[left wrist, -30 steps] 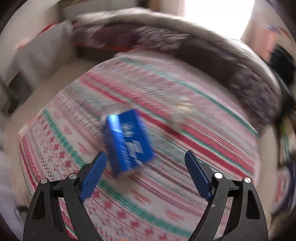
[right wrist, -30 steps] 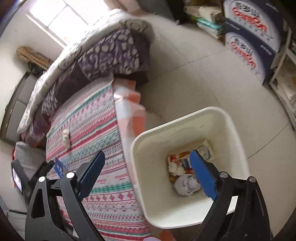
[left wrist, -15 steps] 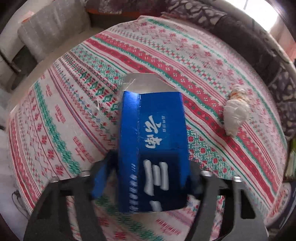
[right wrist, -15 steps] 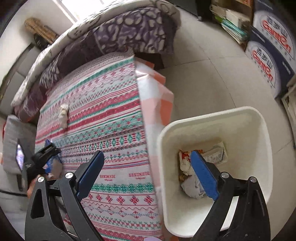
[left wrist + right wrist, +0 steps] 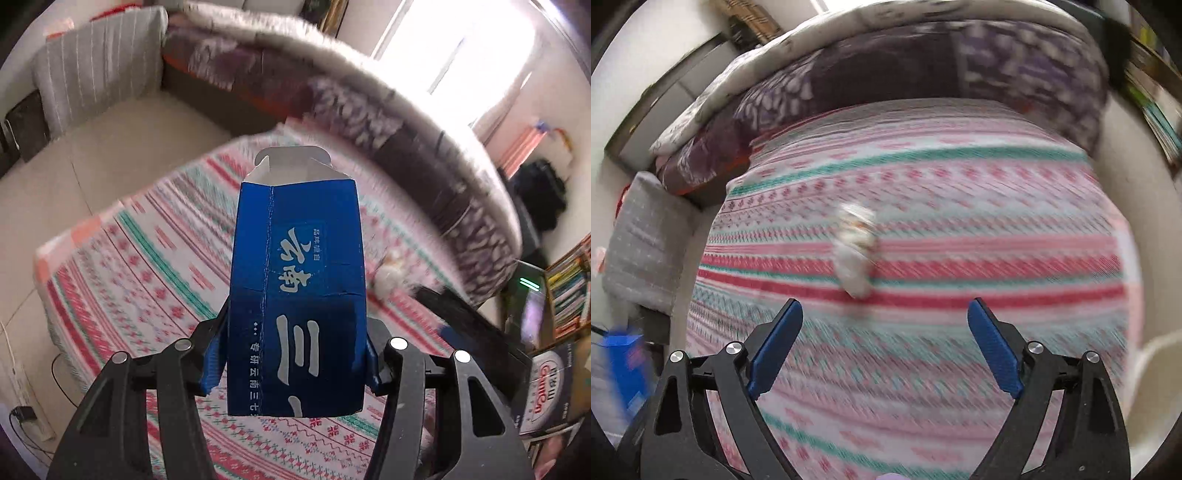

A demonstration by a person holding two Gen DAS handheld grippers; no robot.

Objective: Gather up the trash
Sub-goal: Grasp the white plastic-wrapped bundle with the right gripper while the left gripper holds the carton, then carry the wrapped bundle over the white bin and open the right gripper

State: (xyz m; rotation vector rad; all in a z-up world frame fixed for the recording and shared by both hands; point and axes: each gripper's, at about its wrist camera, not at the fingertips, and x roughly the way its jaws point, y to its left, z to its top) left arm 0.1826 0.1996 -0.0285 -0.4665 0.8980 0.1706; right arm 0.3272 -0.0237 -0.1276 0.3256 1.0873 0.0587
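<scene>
An open-topped blue carton with white lettering is lifted above the patterned tablecloth, my left gripper shut on its sides. The same carton shows as a blue blur at the far left of the right wrist view. A crumpled white wad of trash lies on the striped cloth, also visible as the wad to the right of the carton. My right gripper hovers just short of the wad, its jaws closing a little with nothing between them.
A white bin rim peeks in at the right edge. A purple and grey quilt covers the bed behind the table. A grey cushioned seat stands far left, with bookshelves and a printed box at the right.
My left gripper closed on the blue carton and lifted it off the cloth. My right gripper swung from above the bin to over the table, near the wad.
</scene>
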